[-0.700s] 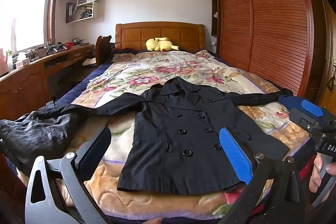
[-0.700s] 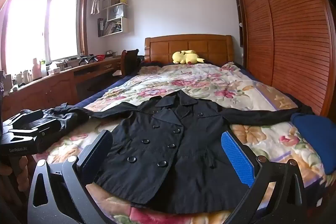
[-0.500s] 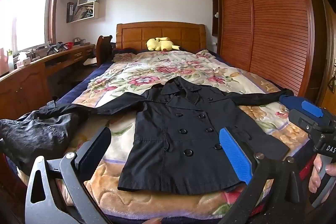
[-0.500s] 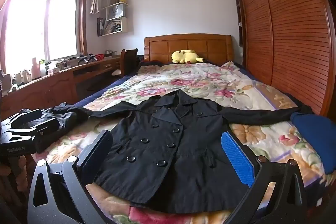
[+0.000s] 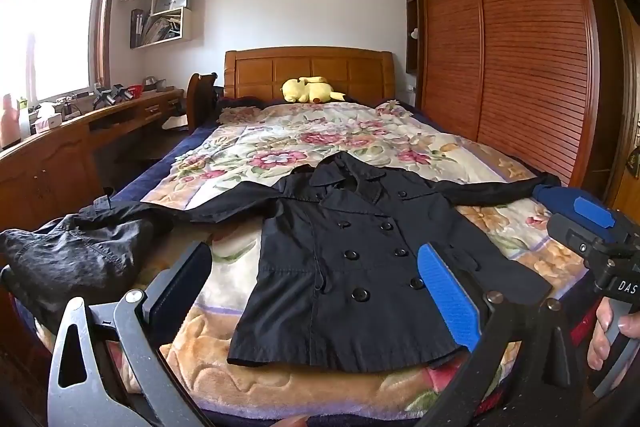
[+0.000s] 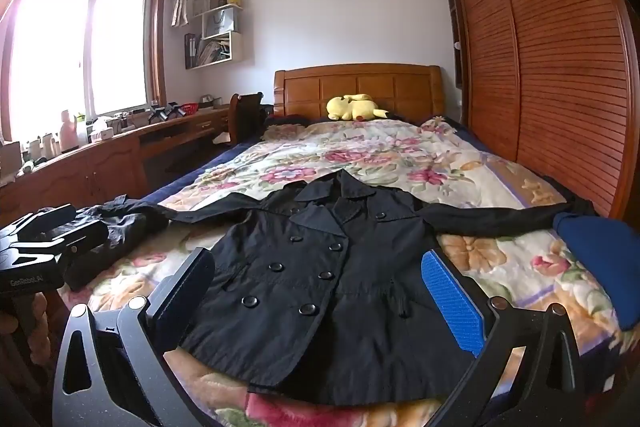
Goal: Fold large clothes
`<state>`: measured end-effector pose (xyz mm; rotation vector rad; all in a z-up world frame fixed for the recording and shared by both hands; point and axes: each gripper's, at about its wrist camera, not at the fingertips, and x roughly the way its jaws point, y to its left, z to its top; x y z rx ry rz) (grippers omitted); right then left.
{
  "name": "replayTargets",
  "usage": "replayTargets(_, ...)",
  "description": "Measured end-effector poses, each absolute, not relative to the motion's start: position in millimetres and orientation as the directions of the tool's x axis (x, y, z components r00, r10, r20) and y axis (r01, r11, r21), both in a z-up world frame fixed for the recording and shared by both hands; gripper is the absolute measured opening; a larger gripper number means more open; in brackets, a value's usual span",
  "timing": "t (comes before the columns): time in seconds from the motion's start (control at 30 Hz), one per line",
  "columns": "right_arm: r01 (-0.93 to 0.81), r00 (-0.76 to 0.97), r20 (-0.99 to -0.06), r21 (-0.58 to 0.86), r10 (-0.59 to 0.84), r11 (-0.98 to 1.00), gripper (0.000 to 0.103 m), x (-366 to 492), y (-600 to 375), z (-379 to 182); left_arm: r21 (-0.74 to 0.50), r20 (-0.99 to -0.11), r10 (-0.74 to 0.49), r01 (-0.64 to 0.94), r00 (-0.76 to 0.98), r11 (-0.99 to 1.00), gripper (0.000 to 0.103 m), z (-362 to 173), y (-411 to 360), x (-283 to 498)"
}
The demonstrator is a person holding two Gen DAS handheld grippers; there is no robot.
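Note:
A black double-breasted coat [image 5: 352, 259] [image 6: 320, 279] lies flat and front-up on the floral bedspread, collar away from me, both sleeves spread out sideways. My left gripper [image 5: 316, 291] hovers over the foot of the bed, open, with nothing between its fingers; the coat's hem lies beyond them. My right gripper [image 6: 320, 295] is likewise open and empty, just short of the hem. The right gripper also shows at the right edge of the left wrist view [image 5: 592, 227], held by a hand [image 5: 608, 331].
A second dark garment [image 5: 76, 255] is bunched at the bed's left corner. A blue folded item [image 6: 600, 259] sits at the right edge. A yellow plush [image 5: 308, 91] rests by the headboard. A wooden desk [image 5: 60, 155] runs along the left, a slatted wardrobe [image 5: 520, 67] on the right.

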<state>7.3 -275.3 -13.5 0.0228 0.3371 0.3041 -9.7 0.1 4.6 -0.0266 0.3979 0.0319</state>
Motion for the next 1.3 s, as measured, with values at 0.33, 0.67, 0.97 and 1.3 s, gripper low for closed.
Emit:
replayTargets(0.33, -0.291, 0.899, -0.320, 0.070, 0.298, 0.954, 0.103, 7.2, -276.1, -13.2, -0.017, -0.362, 0.036, -0.045, 0.932, 0.999, 0.103, 8.5, 1.0, -12.8)
replayTargets(0.67, -0.291, 0.899, -0.320, 0.069, 0.298, 0.954, 0.103, 7.2, -276.0, -12.9, -0.020, -0.360, 0.036, -0.046, 0.932, 0.999, 0.103, 7.5, 2.9, -14.1)
replayTargets(0.97, -0.292, 0.898, -0.322, 0.073, 0.299, 0.954, 0.103, 7.3, -275.4, -12.3, -0.022, -0.359, 0.038, -0.049, 0.933, 0.999, 0.103, 5.5, 4.3, -13.6)
replayTargets(1.3, -0.291, 0.898, -0.322, 0.078, 0.300, 0.954, 0.103, 7.6, -275.9, -12.5, -0.023, -0.364, 0.041, -0.053, 0.931, 0.998, 0.103, 3.2, 6.5, -12.9)
